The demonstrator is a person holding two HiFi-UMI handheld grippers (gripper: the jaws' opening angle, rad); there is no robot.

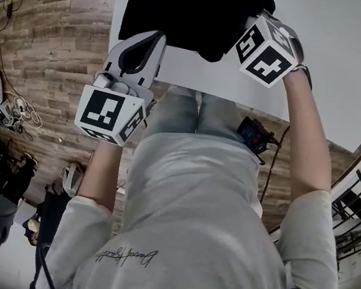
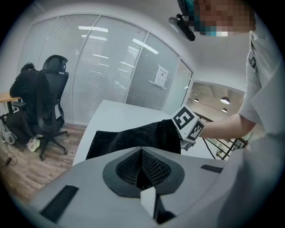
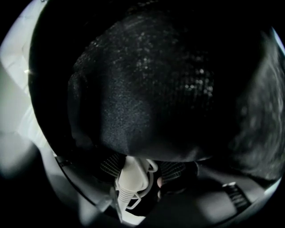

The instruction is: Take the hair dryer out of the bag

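Just inside the bag, right tongs grip the hair dryer cord; left tongs closed.

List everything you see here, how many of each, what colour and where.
white flat table: one, white, upper part of head view.
black soft fabric bag: one, black, on the table's left part.
white ribbed plastic cord end: one, white, between the right gripper's jaws at the bag; probably the hair dryer's.
black office chair: one, black, left of table.
brown wood plank floor: one, brown, around table.
left gripper: one, white-grey, jaws together, empty, off the table's edge.
right gripper: one, jaws shut on the cord end.
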